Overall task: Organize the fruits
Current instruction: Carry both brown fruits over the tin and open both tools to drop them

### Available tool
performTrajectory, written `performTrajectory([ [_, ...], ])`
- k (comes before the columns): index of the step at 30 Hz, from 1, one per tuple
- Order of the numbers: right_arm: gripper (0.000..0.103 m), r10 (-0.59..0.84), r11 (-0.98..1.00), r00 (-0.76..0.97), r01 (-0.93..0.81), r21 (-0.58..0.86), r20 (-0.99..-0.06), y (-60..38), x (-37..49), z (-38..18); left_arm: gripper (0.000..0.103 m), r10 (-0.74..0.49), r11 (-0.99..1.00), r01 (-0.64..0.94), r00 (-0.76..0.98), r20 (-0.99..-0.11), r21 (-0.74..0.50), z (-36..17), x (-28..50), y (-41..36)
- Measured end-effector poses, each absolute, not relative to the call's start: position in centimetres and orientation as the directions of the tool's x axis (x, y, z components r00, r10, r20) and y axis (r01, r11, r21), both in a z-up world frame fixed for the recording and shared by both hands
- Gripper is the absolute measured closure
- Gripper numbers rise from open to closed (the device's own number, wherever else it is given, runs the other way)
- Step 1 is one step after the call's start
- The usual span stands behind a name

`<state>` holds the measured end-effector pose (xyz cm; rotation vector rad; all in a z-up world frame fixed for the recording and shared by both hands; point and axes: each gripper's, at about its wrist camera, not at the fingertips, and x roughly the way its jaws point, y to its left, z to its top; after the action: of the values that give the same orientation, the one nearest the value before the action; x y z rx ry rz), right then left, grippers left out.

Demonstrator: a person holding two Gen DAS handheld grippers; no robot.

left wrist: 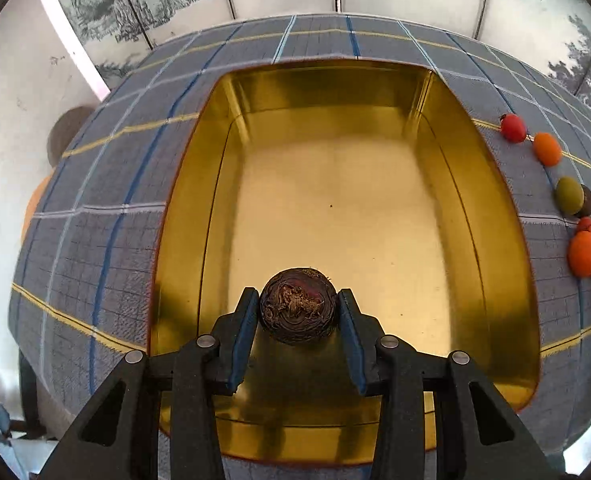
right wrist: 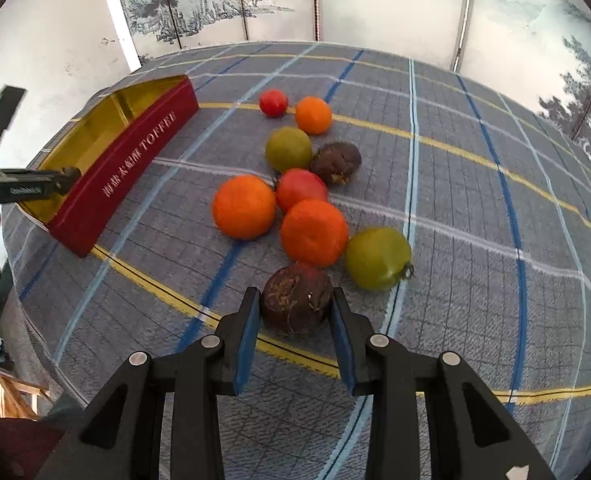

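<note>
My left gripper (left wrist: 298, 308) is shut on a dark brown round fruit (left wrist: 297, 305) and holds it over the near end of the gold tin's (left wrist: 491, 208) inside. My right gripper (right wrist: 296, 312) has its pads against a second dark brown fruit (right wrist: 296, 297) on the checked cloth, beside the fruit pile. In the right wrist view the tin (right wrist: 135, 152) shows red sides with "TOFFEE" lettering, and the left gripper (right wrist: 65, 178) reaches over it.
The pile holds oranges (right wrist: 244, 206) (right wrist: 314, 233) (right wrist: 313, 115), green fruits (right wrist: 377, 258) (right wrist: 288, 149), red ones (right wrist: 300, 189) (right wrist: 273, 103) and another brown one (right wrist: 335, 162). These lie right of the tin (left wrist: 583, 254). A painted screen stands behind the table.
</note>
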<state>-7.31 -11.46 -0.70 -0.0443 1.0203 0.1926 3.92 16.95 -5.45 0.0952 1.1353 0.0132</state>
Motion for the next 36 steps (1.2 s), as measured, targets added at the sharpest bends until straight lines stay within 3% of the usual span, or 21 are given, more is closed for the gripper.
performTrajectory([
  [8, 0.071, 0.224, 0.959, 0.526, -0.270, 0.089, -0.821, -7.4, -5.0, 2.1, 0.061, 0.057, 0.994, 0.056, 0.439, -0.897, 0.091, -5.5, 4.1, 17.2],
  [13, 0.071, 0.320, 0.917, 0.530, -0.383, 0.115, -0.785, -2.4, -2.0, 3.6, 0.060, -0.023, 0.999, 0.045, 0.454, -0.891, -0.003, -4.4, 3.8, 18.0],
  [19, 0.071, 0.377, 0.863, 0.499, -0.495, 0.100, -0.780, 3.6, 2.2, 4.3, 0.046, -0.079, 0.996, 0.009, 0.541, -0.837, -0.088, -1.2, 2.1, 20.1],
  [28, 0.071, 0.342, 0.830, 0.406, -0.553, 0.070, -0.847, 10.3, 7.7, 1.1, 0.043, 0.076, 0.985, -0.172, 0.571, -0.817, -0.029, 0.4, 1.2, 24.2],
  [36, 0.070, 0.293, 0.813, 0.384, -0.582, 0.017, -0.876, 11.8, 8.5, -1.1, 0.042, 0.089, 0.979, -0.201, 0.538, -0.838, -0.025, -0.4, 0.4, 25.0],
])
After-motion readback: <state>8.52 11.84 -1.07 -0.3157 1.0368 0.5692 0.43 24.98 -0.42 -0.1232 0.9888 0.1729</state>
